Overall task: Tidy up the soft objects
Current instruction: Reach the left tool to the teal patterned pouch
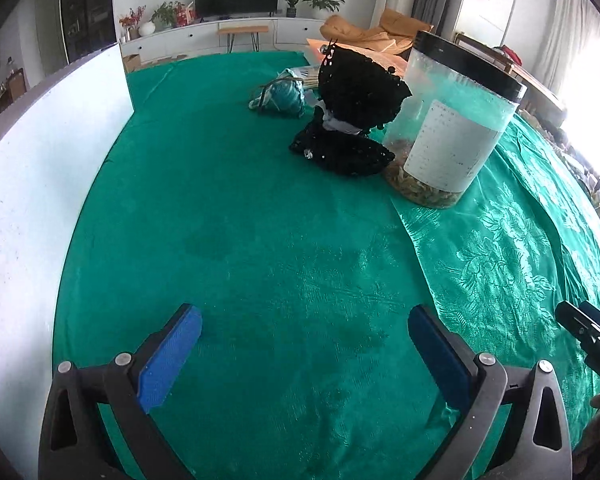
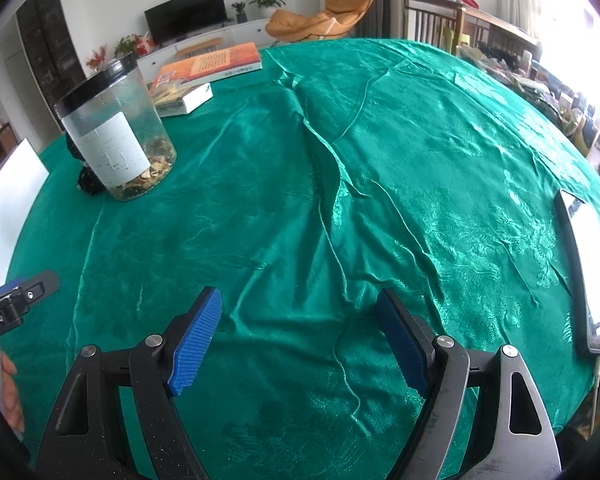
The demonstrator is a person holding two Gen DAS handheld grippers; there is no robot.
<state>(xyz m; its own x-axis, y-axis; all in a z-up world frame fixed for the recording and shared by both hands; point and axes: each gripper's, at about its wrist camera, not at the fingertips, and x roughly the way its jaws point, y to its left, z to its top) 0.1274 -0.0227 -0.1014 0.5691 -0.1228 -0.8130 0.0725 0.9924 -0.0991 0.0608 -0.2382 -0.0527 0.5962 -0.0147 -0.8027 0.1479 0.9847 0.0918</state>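
Green satin-covered desk (image 1: 260, 220): we've got both hand-held grippers (image 1: 305, 354) (image 2: 299, 338) spread, empty, facing the far black crocheted bundle (image 1: 352, 120) to grab.

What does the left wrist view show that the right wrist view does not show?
Only the left wrist view shows the teal yarn ball and most of the black knitted piece. Only the right wrist view shows the orange book, the white box and the phone. Both show the clear jar on the green tablecloth, and both grippers open.
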